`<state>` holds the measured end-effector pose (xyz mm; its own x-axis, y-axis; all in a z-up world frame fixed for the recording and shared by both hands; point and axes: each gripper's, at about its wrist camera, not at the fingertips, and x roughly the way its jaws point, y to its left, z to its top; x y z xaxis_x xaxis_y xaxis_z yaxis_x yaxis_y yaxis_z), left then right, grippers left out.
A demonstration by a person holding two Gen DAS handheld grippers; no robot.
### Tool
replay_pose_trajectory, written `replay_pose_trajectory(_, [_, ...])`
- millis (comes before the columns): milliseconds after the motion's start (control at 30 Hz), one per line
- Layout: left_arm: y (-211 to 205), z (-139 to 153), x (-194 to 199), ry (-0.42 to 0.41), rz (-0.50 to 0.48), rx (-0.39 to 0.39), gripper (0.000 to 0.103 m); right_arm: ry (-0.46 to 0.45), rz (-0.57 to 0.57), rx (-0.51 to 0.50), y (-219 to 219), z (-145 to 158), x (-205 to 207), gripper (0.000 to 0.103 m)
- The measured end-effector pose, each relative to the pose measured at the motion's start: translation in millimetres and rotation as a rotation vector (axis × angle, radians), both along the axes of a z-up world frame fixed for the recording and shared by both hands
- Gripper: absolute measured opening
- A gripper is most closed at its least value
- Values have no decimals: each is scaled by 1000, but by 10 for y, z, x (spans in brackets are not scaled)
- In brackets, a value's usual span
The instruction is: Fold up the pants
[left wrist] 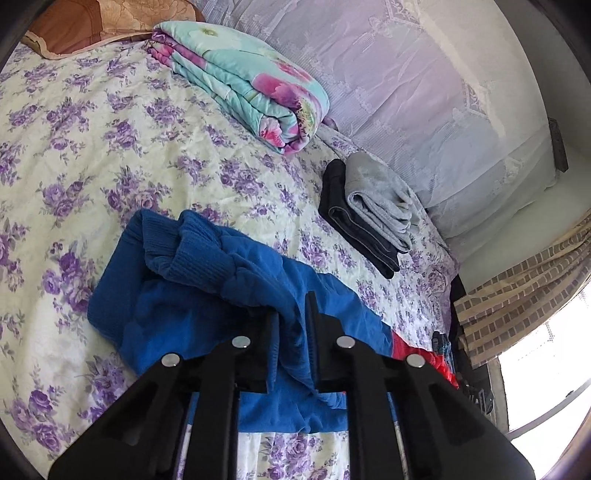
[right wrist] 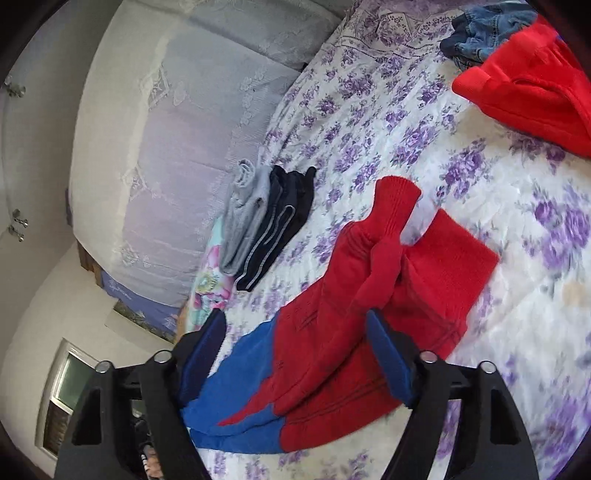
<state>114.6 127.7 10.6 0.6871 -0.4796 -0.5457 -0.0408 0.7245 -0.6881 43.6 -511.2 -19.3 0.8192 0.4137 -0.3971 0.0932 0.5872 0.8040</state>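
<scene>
Left wrist view: pants (left wrist: 207, 280), blue half with ribbed cuffs, lying on the floral bedspread (left wrist: 92, 155) directly ahead of my left gripper (left wrist: 291, 332). Its jaws are pinched onto a raised ridge of blue cloth.

Right wrist view: same pants (right wrist: 369, 302), red half, cuffs pointing away from me. My right gripper (right wrist: 295, 350) straddles the red leg, jaws apart, pads not pressing yet.

Handling, my judgement: soft, light fleece-like knit; limp, no stiffness, will sag and bunch; not slippery, not fragile. Best holds are the thick seams, waistband or ribbed cuffs.

Surroundings: folded grey and black clothes (left wrist: 369, 214) beyond and right of my left gripper; rolled floral quilt (left wrist: 240, 81) farther off. Another red garment (right wrist: 524, 81) and denim (right wrist: 487, 29) lie well ahead-right of my right gripper. Bed edge sits near the blue side; open bedspread stretches ahead for laying the fold.
</scene>
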Motion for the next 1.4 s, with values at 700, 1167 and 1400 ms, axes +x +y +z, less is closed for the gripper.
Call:
replay_pose_trajectory(700, [121,-144,123,19,20,-53,12,173,2,-37,-22,-331,300,13])
replay_pose_trajectory(1167, [241,325,-239,-116,15,-82,7,-126,19,34,-138,432,-549,8])
replay_pose_trajectory(1400, [245,455,199,-117,26,-92,7,-96,19,89,-300,492,-39,8])
